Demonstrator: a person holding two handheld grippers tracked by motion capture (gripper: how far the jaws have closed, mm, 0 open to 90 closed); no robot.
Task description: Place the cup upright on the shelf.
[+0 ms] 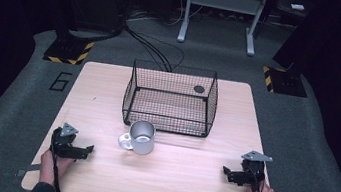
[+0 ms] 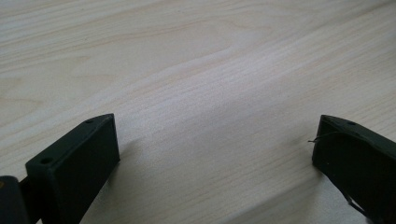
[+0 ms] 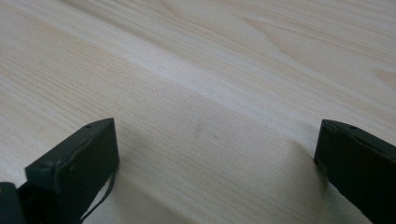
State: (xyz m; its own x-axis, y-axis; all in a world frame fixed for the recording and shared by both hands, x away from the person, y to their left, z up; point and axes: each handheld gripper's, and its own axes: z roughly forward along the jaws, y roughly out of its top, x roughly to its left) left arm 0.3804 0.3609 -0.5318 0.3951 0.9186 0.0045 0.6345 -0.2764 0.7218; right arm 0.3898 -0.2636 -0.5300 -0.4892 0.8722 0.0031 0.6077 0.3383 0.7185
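- Metal mug (image 1: 141, 137) is seen upright on the table (image 1: 182, 178), just in front of the wire basket (image 1: 170, 97), handle turned toward the left gripper (image 1: 84, 152)
- Left gripper is rested well apart from the mug, jaws spread wide and holding nothing
- Right gripper (image 1: 228, 174) is likewise spread and bare, farther from the mug
- Left gripper is judged the nearer for a reach

Count on my table: few items, easy tally.
I see one metal mug (image 1: 141, 137), one black wire basket (image 1: 170, 98), one wooden table (image 1: 182, 178). Two grippers in my hands: left gripper (image 1: 86, 151) and right gripper (image 1: 226, 173), two black jaws each, so four jaws total. Two hazard-striped stand bases on the floor behind.
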